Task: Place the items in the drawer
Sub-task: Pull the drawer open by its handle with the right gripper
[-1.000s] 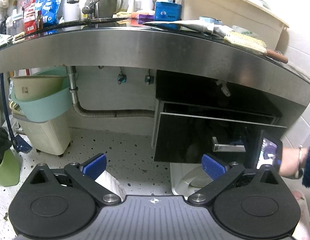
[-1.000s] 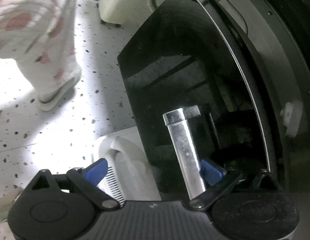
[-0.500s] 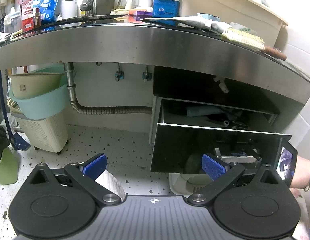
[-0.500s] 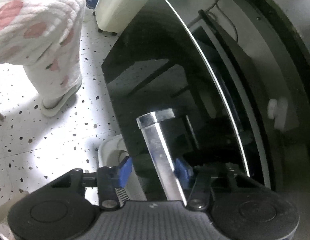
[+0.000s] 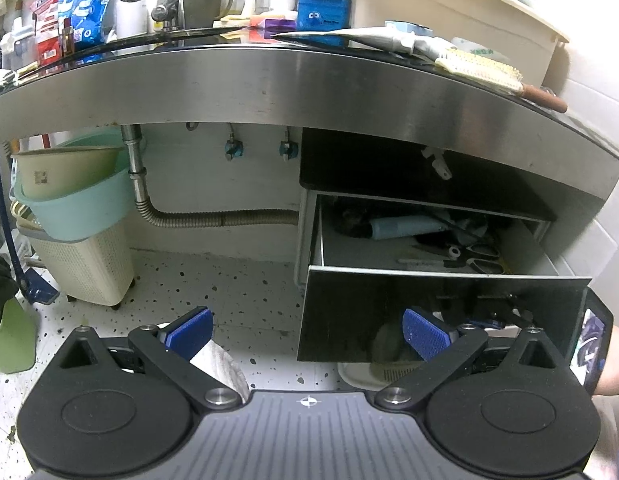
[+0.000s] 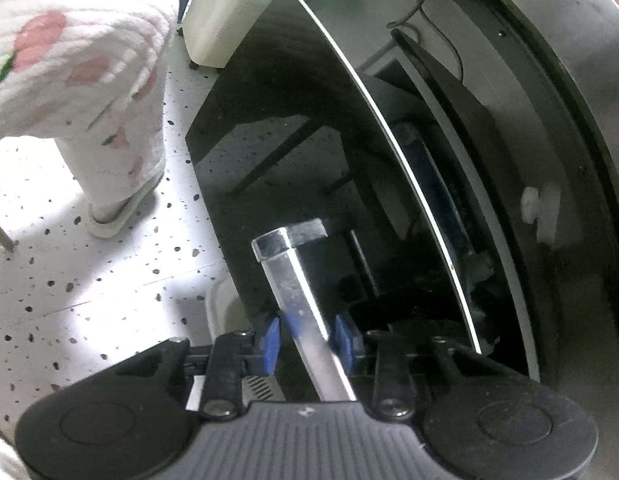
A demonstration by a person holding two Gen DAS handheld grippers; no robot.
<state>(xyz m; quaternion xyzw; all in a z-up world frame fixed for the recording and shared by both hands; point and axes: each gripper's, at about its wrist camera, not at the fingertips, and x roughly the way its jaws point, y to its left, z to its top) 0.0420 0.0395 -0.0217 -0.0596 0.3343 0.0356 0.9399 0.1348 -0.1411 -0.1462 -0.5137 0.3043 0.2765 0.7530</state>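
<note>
Right gripper, black body with blue ribbed pads, is clamped on the drawer handle, a flat polished metal bar running lengthwise between the fingers. Left gripper, same make, hangs with its jaws spread wide and holds nothing; open speckled floor lies ahead of it. Countertop: broad brushed-steel apron, curved by the lens, its top crowded with bottles, a mug, tubes and a brush at the right edge. Drawer: glossy black front panel with a thin pale top edge, pulled out from beneath the counter, interior exposed from above with clear room over the opening. Inside, toward the back: a pale blue tube, scissors and small dark items too jumbled to tell apart; the near part of the grey drawer floor is bare. Laundry basket, cream perforated plastic, stands left under the sink with a teal basin stacked on it. Corrugated metal drain hose runs along the wall to the drawer cabinet. A person's fleece-clad leg and slipper stand on the floor left of the drawer front.
</note>
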